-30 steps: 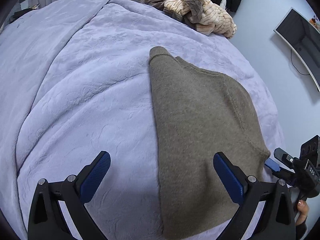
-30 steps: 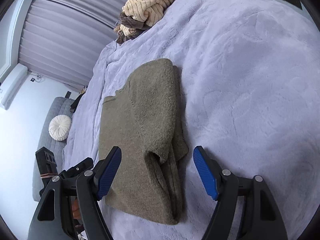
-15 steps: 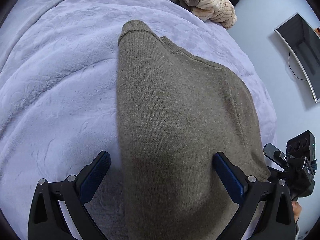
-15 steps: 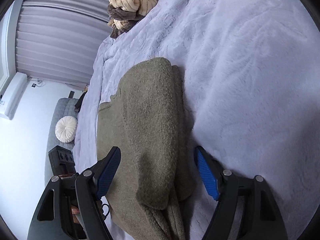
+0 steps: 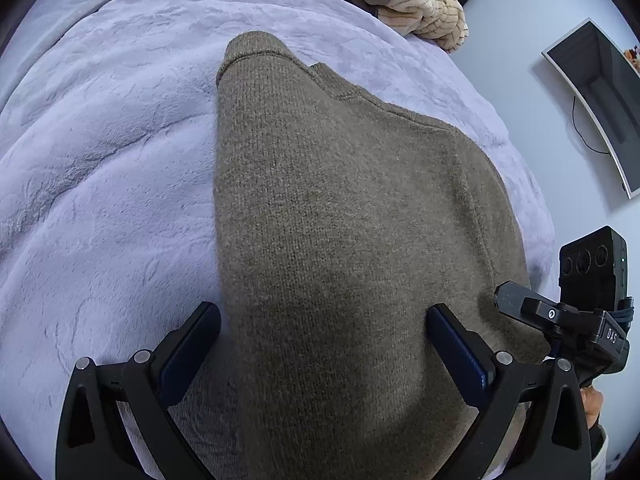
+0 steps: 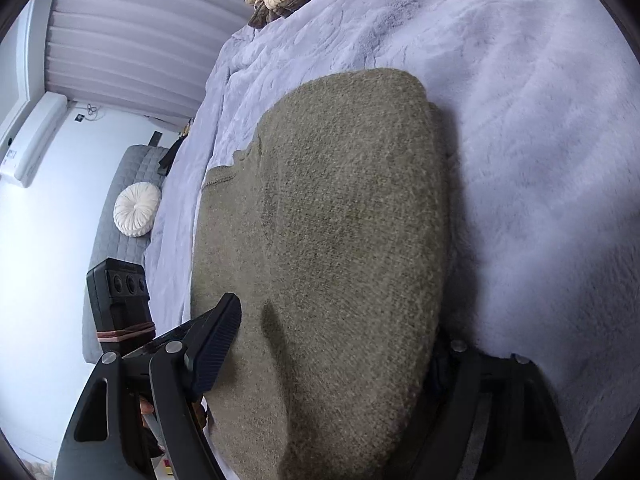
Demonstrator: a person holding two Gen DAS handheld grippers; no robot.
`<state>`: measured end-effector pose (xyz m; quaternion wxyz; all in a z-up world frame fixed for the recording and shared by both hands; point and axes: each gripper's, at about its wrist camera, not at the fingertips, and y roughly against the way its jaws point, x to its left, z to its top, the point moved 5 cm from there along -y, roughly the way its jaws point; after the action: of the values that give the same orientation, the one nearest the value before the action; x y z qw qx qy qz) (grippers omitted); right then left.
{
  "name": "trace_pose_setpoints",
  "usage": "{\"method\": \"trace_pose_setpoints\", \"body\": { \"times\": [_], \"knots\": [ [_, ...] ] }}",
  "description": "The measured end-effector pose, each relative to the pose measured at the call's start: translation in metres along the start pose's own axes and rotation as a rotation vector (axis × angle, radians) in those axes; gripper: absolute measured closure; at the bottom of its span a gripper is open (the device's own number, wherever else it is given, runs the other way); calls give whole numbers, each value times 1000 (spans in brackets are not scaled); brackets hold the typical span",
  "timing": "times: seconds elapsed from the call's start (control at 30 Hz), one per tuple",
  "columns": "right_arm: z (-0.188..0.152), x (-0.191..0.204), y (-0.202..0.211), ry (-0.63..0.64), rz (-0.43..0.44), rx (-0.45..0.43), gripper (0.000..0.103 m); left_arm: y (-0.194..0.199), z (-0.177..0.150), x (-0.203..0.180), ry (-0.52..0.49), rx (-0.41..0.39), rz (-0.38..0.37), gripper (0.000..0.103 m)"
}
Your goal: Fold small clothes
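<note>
Olive sweater [image 5: 352, 240] on the lilac bedspread [image 5: 100, 168]

Its near hem is cut off below; the right gripper's [image 6: 332, 344] far finger hides under the knit. Both claws, left gripper [image 5: 320, 344] included, straddle it unclenched (nothing pinched).

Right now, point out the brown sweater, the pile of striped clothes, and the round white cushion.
brown sweater [image 5: 340, 220]: left wrist view, on the middle of its knitted top layer.
pile of striped clothes [image 5: 420, 12]: left wrist view, on the cream ribbed fabric.
round white cushion [image 6: 137, 209]: right wrist view, on its gathered centre.
</note>
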<state>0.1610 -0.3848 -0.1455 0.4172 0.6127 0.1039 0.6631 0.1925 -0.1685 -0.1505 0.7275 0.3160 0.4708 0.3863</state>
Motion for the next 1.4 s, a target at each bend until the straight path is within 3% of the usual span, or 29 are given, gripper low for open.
{"method": "trace_pose_setpoints", "body": {
  "times": [0.27,0.33,0.4,0.47,0.7,0.87,0.93,1.0,1.07,1.1,1.17,1.27,1.4],
  "knots": [
    [1,15,-6,43,-92,-25,23,-1,0,-2,4,-2,7,0],
    [-1,24,-2,99,-116,-42,30,-1,0,-2,7,-1,7,0],
    [-3,38,-2,175,-139,-43,47,-1,0,-1,8,-1,6,0],
    [-4,42,-5,202,-142,-18,50,-1,0,-1,8,0,5,0],
    [-1,6,-17,77,-20,58,43,-2,-1,0,-1,1,9,0],
    [1,-1,-21,27,31,52,42,-5,0,-2,1,-1,9,0],
    [1,-2,-22,9,23,44,46,-5,0,-2,1,2,9,0],
    [0,0,-22,0,-2,35,58,-4,0,-3,-6,1,15,1],
    [-3,3,-17,-18,-3,20,68,2,-2,-11,-29,-14,-20,23],
    [-3,4,-16,-29,1,11,70,6,-2,-14,-43,-21,-16,25],
    [-4,9,-11,-51,26,-4,71,13,-3,-20,-78,-27,-7,41],
    [-8,24,-2,-67,84,-23,71,30,-2,-25,-93,-32,-25,49],
    [-16,45,12,-64,145,-37,71,56,-6,-27,-88,-39,-66,49]
  ]
}}
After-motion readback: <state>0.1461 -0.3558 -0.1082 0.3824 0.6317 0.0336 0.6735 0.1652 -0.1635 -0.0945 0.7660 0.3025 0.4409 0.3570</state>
